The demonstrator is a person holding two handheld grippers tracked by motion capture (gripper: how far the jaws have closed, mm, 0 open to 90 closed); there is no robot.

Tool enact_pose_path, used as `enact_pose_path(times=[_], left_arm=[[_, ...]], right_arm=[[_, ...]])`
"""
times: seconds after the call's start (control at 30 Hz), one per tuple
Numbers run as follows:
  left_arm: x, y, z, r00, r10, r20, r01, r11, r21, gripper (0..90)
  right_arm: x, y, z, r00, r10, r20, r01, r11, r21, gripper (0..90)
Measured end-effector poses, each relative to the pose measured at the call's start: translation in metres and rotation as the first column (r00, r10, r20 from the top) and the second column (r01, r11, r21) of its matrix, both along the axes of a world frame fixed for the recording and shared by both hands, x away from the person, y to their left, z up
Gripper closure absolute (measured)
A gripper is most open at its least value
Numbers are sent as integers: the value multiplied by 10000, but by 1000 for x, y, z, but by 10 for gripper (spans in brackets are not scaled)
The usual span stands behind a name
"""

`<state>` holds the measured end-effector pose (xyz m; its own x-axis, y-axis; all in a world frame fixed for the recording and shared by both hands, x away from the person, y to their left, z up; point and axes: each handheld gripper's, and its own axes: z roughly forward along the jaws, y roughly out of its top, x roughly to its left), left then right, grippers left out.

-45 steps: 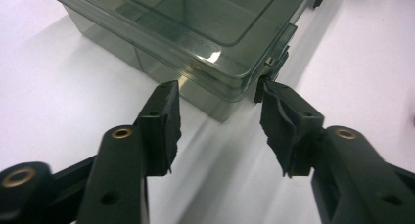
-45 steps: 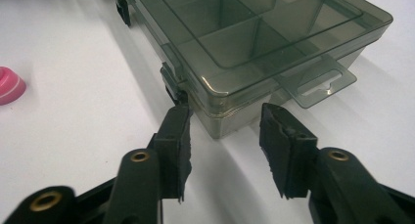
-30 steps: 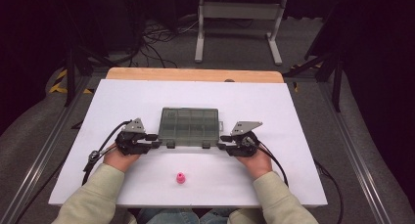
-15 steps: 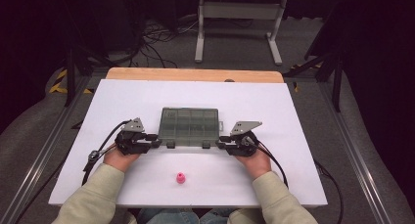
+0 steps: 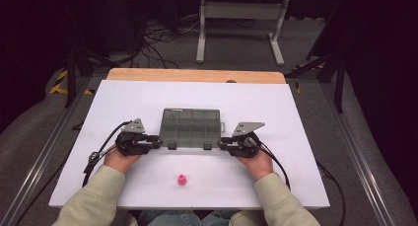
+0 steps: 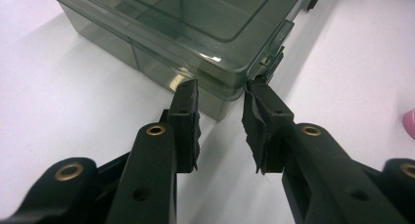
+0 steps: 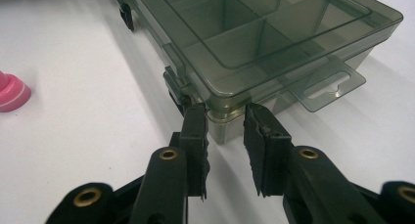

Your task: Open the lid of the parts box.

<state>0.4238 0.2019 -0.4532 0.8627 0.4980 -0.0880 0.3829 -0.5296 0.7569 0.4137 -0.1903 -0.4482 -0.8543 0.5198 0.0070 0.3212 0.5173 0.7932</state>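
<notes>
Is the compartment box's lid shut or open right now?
Shut: the clear lid lies flat on the compartment box, rims meeting at both near corners.

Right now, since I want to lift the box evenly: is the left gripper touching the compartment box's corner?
Touching. In the left gripper view, the left gripper has both jaw tips pressed against the near corner of the compartment box, the corner sitting between them.

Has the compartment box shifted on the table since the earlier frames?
No. In the high view the compartment box sits at the same spot relative to the table's wooden far edge and the pink piece.
</notes>
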Motion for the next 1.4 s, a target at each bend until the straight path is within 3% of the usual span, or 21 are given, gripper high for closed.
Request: enact_pose_path(times=[0.43,0.7,0.93,1.4], left_arm=[[-4,1,7,9993,59,363,-48,9996,-293,726],[-6,3,12,9972,283,691,-227,9966,-794,796],[-5,3,11,9947,348,969,-229,9924,-1213,868],[-2,4,6,9908,680,1167,-378,9692,-2432,898]], right_arm=[[-4,-3,7,9994,-13,354,-6,9986,522,768],[-5,-4,10,9983,-75,582,22,9960,892,855],[-4,-5,11,9977,-199,653,112,9915,1300,880],[-1,-3,12,9950,-486,871,295,9775,2091,893]])
